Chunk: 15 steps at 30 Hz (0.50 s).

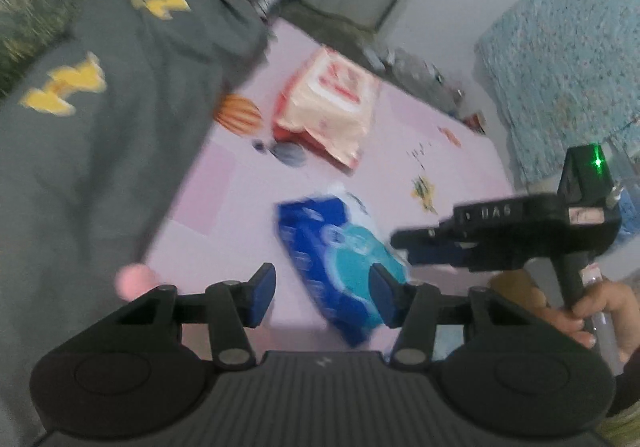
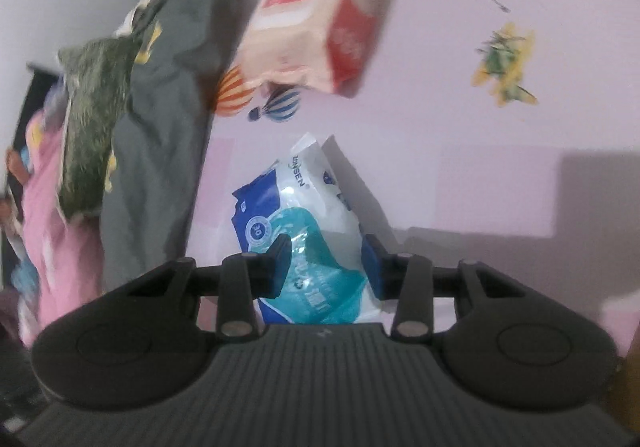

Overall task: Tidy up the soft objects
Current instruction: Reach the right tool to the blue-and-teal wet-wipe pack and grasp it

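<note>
A blue, teal and white soft pack (image 2: 316, 231) lies on the pink bedsheet (image 2: 480, 187). My right gripper (image 2: 326, 267) straddles its teal end, and both pads touch the pack's sides. In the left wrist view the same soft pack (image 1: 328, 247) sits below and ahead of my left gripper (image 1: 322, 295), which stands open: its right finger overlaps the pack and its left finger is clear of it. The right gripper (image 1: 400, 243), held by a hand (image 1: 592, 303), reaches the pack from the right. A red and cream soft pack (image 1: 332, 99) lies further up the bed.
A grey blanket with yellow shapes (image 1: 100, 107) covers the bed's left side, with an olive cushion (image 2: 92, 127) and pink fabric (image 2: 44, 207) beyond it. A teal patterned cloth (image 1: 568, 67) hangs at the right. Small items (image 1: 424, 75) line the far edge.
</note>
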Motion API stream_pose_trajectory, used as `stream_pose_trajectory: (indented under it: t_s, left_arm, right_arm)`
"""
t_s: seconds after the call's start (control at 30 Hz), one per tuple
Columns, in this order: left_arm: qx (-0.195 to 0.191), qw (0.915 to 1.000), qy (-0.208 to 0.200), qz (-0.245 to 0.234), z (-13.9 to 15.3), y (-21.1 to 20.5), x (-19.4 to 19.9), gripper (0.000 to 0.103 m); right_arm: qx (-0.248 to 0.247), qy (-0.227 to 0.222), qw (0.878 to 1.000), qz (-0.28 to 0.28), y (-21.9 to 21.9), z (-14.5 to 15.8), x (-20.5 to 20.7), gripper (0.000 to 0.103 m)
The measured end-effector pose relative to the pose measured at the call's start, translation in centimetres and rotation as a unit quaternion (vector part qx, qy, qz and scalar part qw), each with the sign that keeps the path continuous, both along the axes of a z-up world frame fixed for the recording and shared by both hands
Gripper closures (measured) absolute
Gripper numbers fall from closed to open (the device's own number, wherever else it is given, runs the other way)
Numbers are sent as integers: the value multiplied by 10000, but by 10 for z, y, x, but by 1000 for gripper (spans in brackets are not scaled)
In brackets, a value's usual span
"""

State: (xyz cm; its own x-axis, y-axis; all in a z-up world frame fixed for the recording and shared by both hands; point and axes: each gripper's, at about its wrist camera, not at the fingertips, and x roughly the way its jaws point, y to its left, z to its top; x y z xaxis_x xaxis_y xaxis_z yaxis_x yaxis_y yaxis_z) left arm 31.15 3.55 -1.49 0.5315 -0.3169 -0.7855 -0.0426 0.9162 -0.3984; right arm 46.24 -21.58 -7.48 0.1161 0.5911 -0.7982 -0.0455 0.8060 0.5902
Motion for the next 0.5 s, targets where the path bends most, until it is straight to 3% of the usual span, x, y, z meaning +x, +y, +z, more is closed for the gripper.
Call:
stream_pose_trajectory:
  t_s: [0.23, 0.5]
  left_arm:
    - [-146, 9977, 666, 3, -26, -22, 33, 46]
    - [-367, 9913, 1239, 234, -56, -25, 54, 44]
  right_arm:
    - [243, 195, 9991, -279, -11, -14, 12, 58]
    - [422, 483, 9977, -221, 9, -36, 20, 53]
